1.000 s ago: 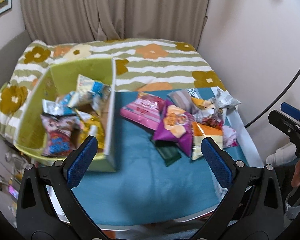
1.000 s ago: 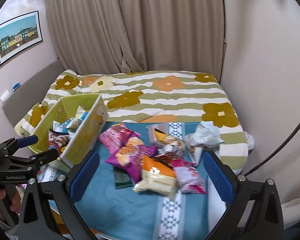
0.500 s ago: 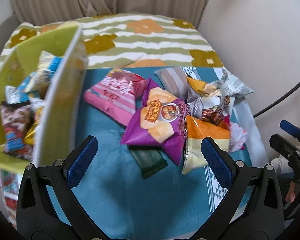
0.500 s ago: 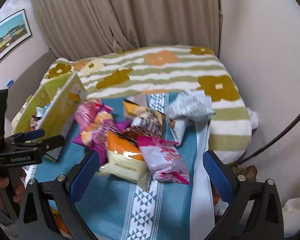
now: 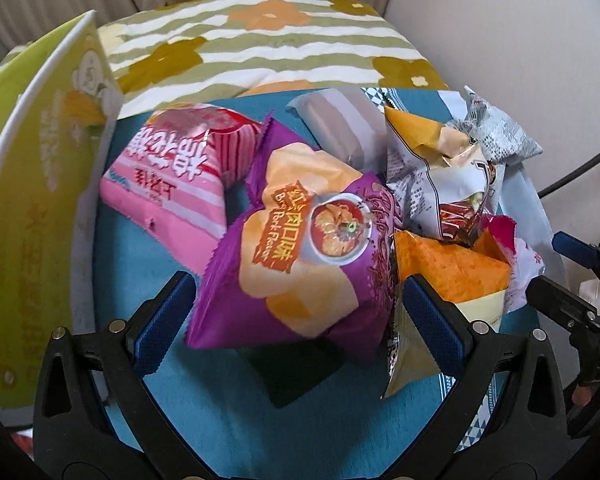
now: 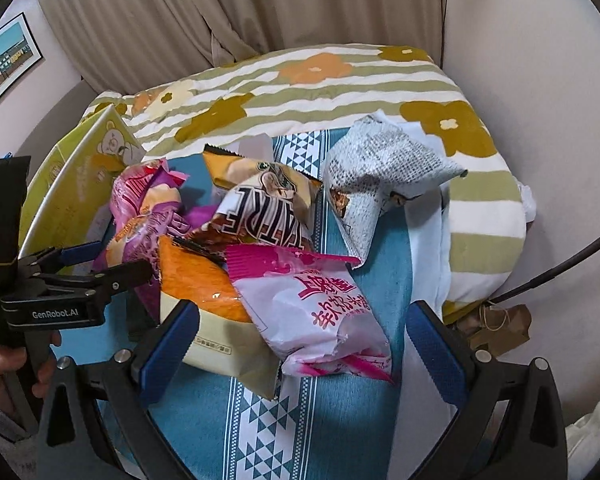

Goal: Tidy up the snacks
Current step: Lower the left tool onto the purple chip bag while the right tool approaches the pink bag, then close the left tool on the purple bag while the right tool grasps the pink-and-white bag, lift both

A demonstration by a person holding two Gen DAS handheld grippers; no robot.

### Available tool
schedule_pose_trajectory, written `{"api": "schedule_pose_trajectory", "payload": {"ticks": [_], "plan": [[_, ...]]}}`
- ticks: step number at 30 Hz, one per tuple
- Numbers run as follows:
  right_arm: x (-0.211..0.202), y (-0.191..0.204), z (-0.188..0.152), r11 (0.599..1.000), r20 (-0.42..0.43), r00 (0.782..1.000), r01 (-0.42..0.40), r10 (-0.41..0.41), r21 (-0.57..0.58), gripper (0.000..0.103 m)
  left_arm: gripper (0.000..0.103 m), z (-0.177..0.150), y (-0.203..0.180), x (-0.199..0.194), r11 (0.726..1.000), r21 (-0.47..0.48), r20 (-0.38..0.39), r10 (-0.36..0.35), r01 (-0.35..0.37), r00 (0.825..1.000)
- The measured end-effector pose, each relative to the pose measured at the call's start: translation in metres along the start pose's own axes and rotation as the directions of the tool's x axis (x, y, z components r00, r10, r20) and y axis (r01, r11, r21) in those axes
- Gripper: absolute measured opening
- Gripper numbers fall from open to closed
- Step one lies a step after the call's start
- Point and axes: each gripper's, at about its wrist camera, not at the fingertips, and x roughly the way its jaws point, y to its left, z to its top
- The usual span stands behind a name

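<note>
With both tools wide open and empty, your left tool (image 5: 296, 312) straddles the purple chip bag (image 5: 300, 256) on the bed's teal cloth (image 5: 148, 248); closing may snag the orange bag (image 5: 448, 276) alongside.

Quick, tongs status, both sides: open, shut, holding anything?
Left tongs: open, empty, straddling the purple bag.
Right tongs: open, empty, over the pink-and-white bag.

Soft, even daylight; slight motion blur, strong fisheye bending at dark edges.
</note>
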Motion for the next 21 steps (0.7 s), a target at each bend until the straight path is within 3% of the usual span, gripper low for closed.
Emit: {"api": "schedule_pose_trajectory", "payload": {"ticks": [7, 12, 21], "plan": [[0.011, -0.002, 0.001, 1.000, -0.033, 0.999, -0.011, 0.010, -0.006, 0.097, 0.098, 0.003, -0.002, 0.007, 0.999, 0.034, -0.017, -0.009, 0.010, 1.000], [0.021, -0.007, 0.000, 0.999, -0.067, 0.997, -0.041, 0.041, 0.008, 0.087, 0.084, 0.003, -0.001, 0.008, 0.998, 0.052, -0.024, -0.017, 0.019, 1.000], [0.027, -0.013, 0.002, 0.996, -0.088, 0.993, -0.081, 0.084, 0.033, 0.087, 0.074, 0.002, 0.000, 0.004, 0.997, 0.070, -0.018, -0.034, 0.035, 0.999]]}}
